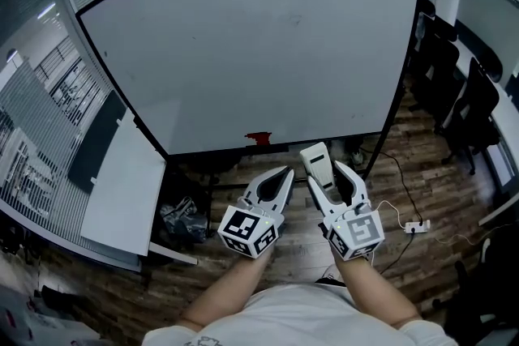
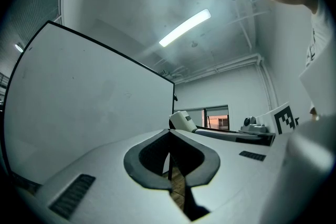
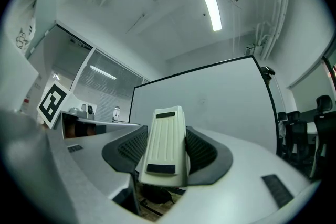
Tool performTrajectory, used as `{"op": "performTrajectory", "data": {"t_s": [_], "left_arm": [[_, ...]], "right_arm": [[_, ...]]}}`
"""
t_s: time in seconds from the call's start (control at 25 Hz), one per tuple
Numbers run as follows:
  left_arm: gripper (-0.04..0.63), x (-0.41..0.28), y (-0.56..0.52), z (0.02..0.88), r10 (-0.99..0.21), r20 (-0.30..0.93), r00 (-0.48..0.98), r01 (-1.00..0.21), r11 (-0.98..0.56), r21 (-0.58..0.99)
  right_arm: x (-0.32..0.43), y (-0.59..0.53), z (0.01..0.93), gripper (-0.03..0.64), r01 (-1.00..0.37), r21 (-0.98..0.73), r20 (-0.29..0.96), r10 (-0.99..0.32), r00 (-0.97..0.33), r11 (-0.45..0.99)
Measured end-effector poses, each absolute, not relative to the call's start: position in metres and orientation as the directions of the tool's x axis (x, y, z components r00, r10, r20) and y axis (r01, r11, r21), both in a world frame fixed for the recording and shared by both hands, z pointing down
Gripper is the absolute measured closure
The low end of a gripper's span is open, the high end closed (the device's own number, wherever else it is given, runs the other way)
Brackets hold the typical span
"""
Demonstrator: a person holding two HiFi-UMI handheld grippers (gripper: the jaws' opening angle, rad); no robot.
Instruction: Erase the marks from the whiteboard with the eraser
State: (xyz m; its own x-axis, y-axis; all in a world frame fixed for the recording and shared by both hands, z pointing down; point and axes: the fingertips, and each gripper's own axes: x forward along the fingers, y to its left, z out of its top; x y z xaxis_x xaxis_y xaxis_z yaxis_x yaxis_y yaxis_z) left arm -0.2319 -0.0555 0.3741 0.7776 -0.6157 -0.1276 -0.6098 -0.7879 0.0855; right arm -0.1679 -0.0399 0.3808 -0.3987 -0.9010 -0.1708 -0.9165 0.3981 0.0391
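Your right gripper (image 1: 324, 172) clamped on the cream ribbed plastic eraser (image 3: 165, 144), left gripper (image 1: 284, 174) closed empty, press it flat against the large white whiteboard (image 1: 243, 44).

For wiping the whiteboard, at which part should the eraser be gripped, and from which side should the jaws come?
Grip the eraser across its two long narrow sides, coming from its rear end, as the right gripper does now. The body is long and flat, so the side pinch holds it straight, and the front end stands out past the jaws toward the whiteboard.
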Motion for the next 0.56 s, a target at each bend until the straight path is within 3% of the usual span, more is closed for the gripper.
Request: {"op": "performTrajectory", "data": {"t_s": [0.56], "left_arm": [[0.588,-0.2413,-0.056,0.371,-0.626,-0.138,0.767,-0.621,-0.779,0.081]], "right_arm": [[-0.1767,-0.0394,0.3802,0.383,-0.918,0.025,-0.168,-0.904,-0.394,0.396]]}}
